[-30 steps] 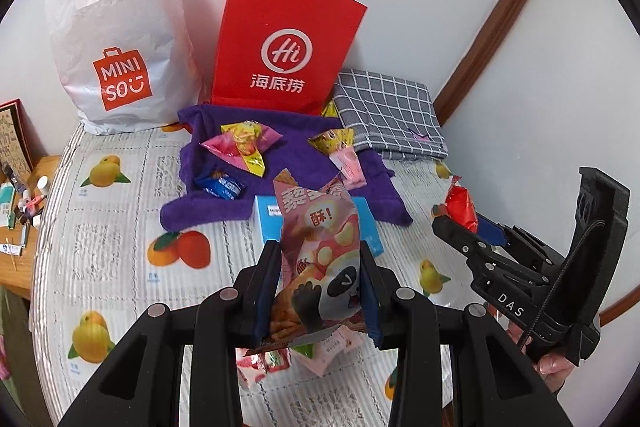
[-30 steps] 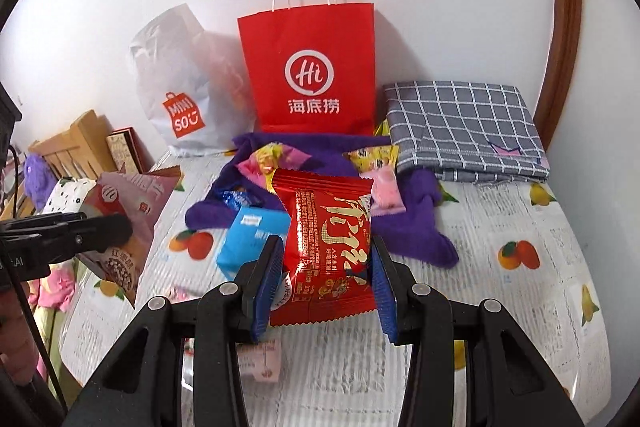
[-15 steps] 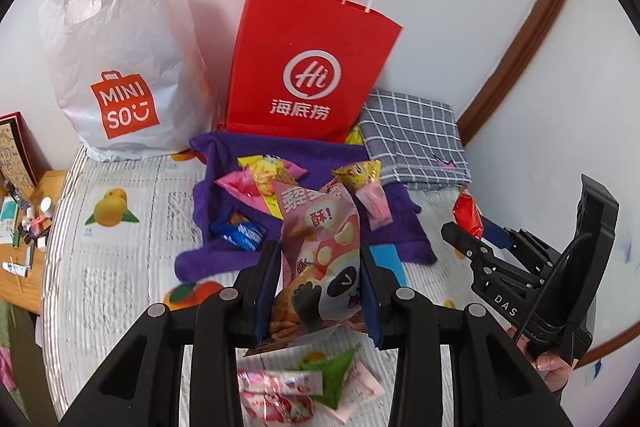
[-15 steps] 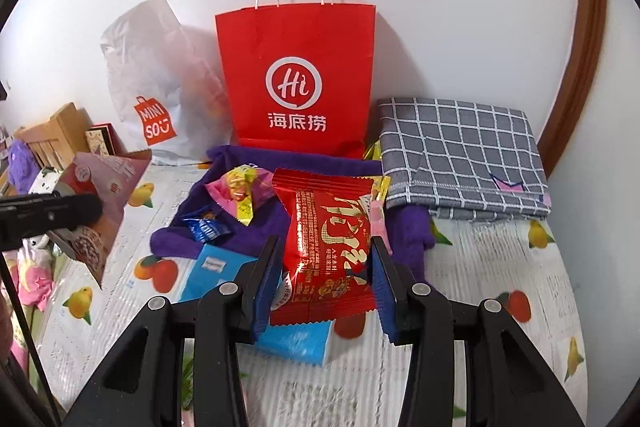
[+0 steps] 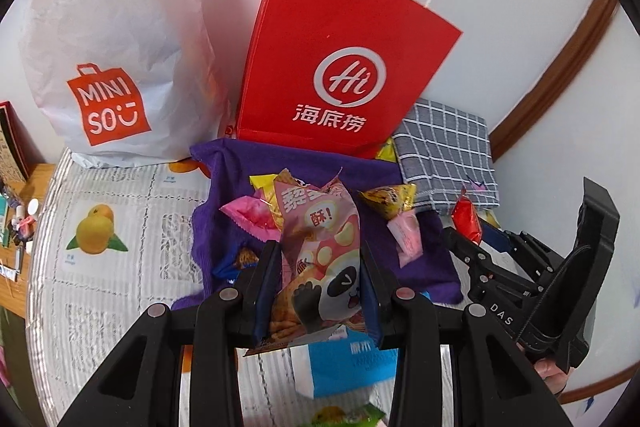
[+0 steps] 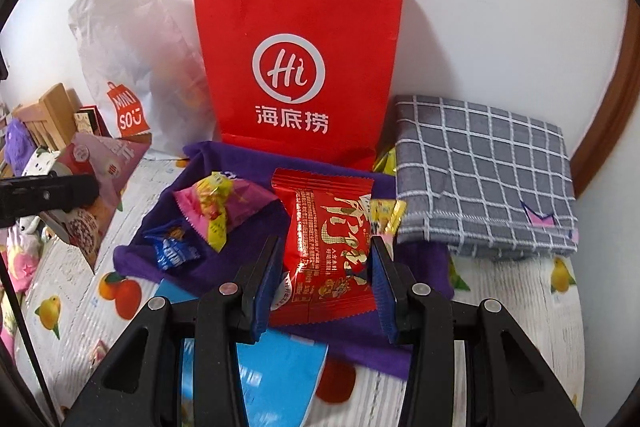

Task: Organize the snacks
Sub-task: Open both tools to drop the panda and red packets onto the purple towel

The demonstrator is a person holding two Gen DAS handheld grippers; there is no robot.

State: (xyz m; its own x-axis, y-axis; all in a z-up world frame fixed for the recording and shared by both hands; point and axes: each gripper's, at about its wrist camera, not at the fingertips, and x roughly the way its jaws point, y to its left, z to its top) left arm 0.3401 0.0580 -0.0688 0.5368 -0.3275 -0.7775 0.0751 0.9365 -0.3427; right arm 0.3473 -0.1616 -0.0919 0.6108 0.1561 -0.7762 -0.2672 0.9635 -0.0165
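A: What does your left gripper [image 5: 318,291] have hold of?

B: Its pads are pressed against both sides of the pink panda snack bag [image 5: 318,247], which stands upright, lifted above the purple cloth [image 5: 224,195]. At twelve o'clock from it stands the red paper bag [image 5: 340,67], with the white Miniso bag [image 5: 116,59] at ten o'clock.

A: And your right gripper [image 6: 326,283]?

B: Closed likewise on the red snack packet [image 6: 330,247], held upright over the same cloth [image 6: 240,155]. The red paper bag [image 6: 298,67] is straight ahead at twelve o'clock; the folded grey checked cloth [image 6: 484,171] lies at two o'clock.

A: What snacks are left lying down?

B: On the purple cloth, a pink-and-yellow packet [image 6: 218,207] and a small blue one [image 6: 172,247] at ten o'clock of your right gripper. A blue pack [image 6: 276,375] lies on the fruit-print cover [image 6: 520,307], just beneath that gripper's fingers.
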